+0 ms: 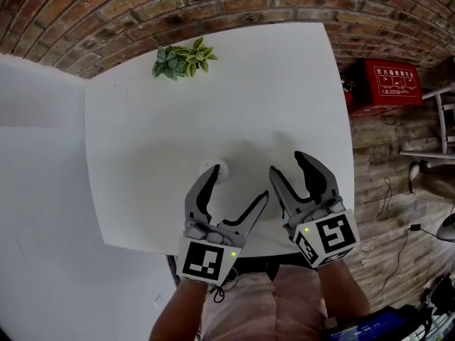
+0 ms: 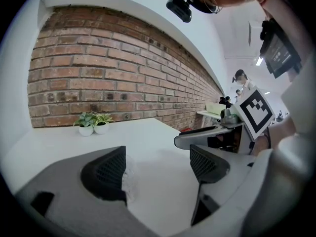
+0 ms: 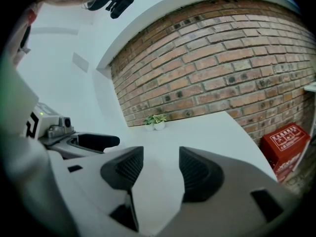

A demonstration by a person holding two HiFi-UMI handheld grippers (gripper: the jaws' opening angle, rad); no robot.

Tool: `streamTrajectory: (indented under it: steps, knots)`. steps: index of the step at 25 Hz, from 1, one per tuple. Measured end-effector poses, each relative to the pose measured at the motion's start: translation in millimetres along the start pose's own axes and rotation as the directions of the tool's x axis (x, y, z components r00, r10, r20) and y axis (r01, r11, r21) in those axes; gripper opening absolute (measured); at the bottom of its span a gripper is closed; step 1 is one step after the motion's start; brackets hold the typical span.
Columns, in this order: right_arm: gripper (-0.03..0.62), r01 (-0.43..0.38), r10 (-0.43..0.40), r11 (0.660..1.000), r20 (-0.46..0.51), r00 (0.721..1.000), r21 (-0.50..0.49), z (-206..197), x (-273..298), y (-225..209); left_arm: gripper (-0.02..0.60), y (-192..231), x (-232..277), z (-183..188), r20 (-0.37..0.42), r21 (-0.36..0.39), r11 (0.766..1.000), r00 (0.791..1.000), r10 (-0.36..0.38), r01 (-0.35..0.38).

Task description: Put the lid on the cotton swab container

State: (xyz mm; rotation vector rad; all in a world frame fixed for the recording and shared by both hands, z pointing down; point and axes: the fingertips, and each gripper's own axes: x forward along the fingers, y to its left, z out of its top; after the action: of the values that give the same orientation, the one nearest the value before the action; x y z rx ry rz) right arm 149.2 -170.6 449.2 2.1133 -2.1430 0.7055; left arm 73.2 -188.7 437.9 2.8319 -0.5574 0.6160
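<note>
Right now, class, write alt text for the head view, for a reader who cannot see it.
The grey left gripper and right gripper hang open over the near edge of a white table. A small green potted plant sits at the far edge, by a red brick wall.

Open tabletop [image 1: 142, 155] ahead; potted plant [image 1: 183, 60] at far edge, possibly a pale object [image 1: 222, 168] by left jaws.
</note>
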Motion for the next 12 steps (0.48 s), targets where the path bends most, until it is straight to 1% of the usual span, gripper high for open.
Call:
streamTrajectory:
  steps: [6,12]
  knots:
    - [0.229,0.003,-0.003,1.0,0.002,1.0,0.001,-0.7,-1.1,-0.9,0.417,-1.4,2.0,-2.3,-0.008,0.025,1.0,1.0,-0.004,0.004]
    - [0.229,0.005,-0.005,1.0,0.002,1.0,-0.001,-0.1,-1.4,-0.2,0.443,-6.5,5.7,-7.7,-0.032,0.02,0.999,0.999,-0.025,0.026]
